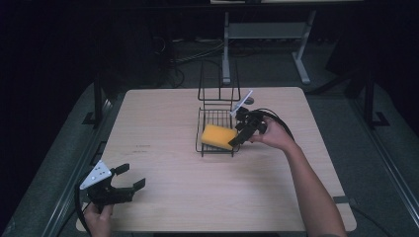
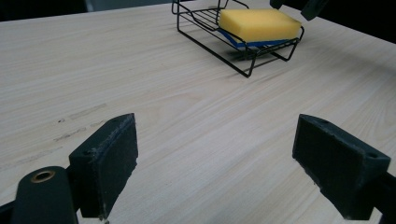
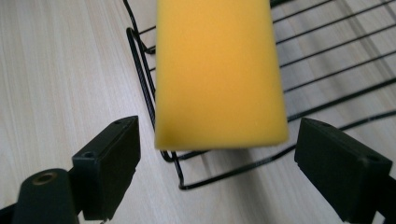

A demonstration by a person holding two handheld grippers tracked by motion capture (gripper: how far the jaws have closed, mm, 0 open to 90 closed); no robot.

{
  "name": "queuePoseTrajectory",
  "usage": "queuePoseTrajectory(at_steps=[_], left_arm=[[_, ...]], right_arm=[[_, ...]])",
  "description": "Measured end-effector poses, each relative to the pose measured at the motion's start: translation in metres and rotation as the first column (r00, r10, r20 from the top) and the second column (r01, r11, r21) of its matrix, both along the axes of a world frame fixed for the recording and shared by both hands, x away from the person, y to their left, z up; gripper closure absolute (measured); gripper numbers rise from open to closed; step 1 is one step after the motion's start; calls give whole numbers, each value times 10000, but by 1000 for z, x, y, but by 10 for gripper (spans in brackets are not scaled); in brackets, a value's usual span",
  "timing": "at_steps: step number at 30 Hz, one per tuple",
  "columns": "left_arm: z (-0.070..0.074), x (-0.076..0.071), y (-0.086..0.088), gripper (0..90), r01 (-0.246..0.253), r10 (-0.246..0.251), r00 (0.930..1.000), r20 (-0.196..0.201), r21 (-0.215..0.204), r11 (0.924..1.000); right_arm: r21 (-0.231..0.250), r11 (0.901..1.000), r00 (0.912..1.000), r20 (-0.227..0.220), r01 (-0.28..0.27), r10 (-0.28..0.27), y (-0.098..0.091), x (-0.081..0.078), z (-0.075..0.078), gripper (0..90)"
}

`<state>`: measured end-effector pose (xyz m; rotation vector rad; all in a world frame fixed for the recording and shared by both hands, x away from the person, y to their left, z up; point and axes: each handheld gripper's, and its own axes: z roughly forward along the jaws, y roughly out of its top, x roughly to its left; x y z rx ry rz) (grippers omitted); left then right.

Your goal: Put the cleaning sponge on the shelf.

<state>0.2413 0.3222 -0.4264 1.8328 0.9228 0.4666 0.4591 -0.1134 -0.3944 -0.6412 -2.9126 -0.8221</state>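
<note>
From the high view, your right hand-held gripper [image 1: 240, 132] sits at the near right corner of the wire rack [image 1: 216, 117], jaws spread, right beside the yellow sponge [image 1: 218, 136] that lies in the rack's tray. Your left hand-held gripper [image 1: 127, 178] rests low over the near left part of the table [image 1: 163, 197], well apart from the rack, jaws also spread and holding nothing.

In the left gripper view, both pads stand wide over bare wood, and the sponge [image 2: 259, 24] lies farther off in the rack [image 2: 243, 51], with a blue layer under the yellow.

In the right gripper view, the sponge [image 3: 219, 74] lies between your open pads [image 3: 112, 163] but ahead of them, its near end overhanging the rack's rim [image 3: 140, 70].

You look to be at the reach-for-the-sponge step, with no grip made yet. Next, you would need to push the right gripper forward until the pads flank the sponge's sides, keep clear of the rim wire, then close.
</note>
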Motion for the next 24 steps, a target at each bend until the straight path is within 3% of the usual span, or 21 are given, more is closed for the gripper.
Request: queuePoseTrajectory(at_steps=[24], left_arm=[[0,-1,-2,135,70,-70,10000,8,54,10000]], right_arm=[[196,9986,9988,40,482,-483,-33,-14,-2,139]])
